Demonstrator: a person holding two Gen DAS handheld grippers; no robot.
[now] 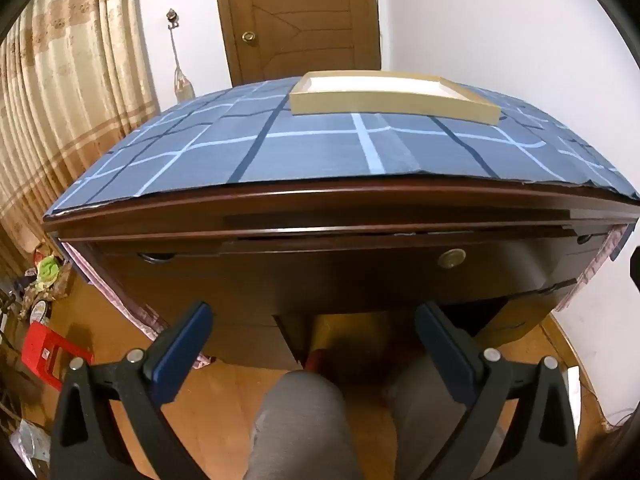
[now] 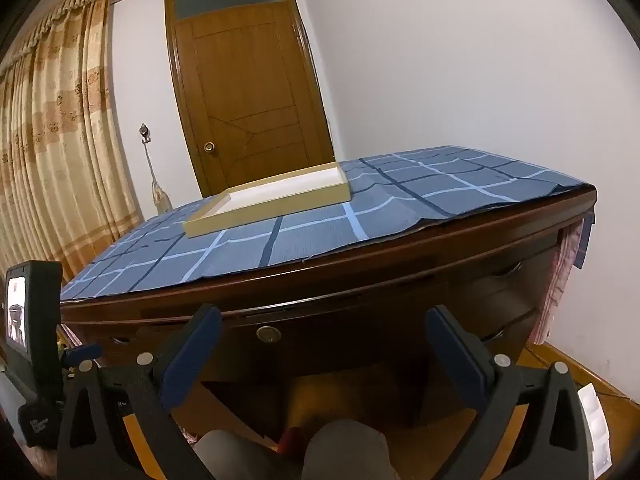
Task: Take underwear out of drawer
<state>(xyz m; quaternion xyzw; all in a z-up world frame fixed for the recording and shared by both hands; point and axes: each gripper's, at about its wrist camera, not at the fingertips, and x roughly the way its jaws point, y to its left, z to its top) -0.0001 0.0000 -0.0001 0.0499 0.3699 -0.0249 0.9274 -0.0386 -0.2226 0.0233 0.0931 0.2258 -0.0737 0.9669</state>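
Nearest the left wrist camera, the left gripper (image 1: 314,318) has its blue-padded jaws spread wide with nothing between them; below it sit the person's knees (image 1: 300,412) in grey trousers, over a wooden floor (image 1: 224,392). The right gripper (image 2: 324,322) likewise stands fully spread and empty; at the left edge of its view the left gripper's body with a small lit screen (image 2: 18,312) shows beside it.

Just beyond both grippers is the dark wooden desk (image 1: 320,200); its centre drawer (image 1: 360,256) is shut, with a round brass lock (image 1: 451,258) on its front, and the same lock (image 2: 268,334) shows between the right gripper's fingers in the right wrist view; side drawers (image 2: 516,284) run down the right end. No underwear can be seen in either view, so whether it lies inside the closed drawer cannot be told.

On the desk top lies a blue checked cloth (image 1: 312,152); on its far part rests a shallow cream tray (image 1: 392,98), its white inside bare as far as can be seen.

Behind the desk stand a brown door (image 2: 248,92), a white wall (image 2: 460,60) and beige curtains (image 1: 68,80) on the left; a red stool (image 1: 48,352) sits on the floor at the left.
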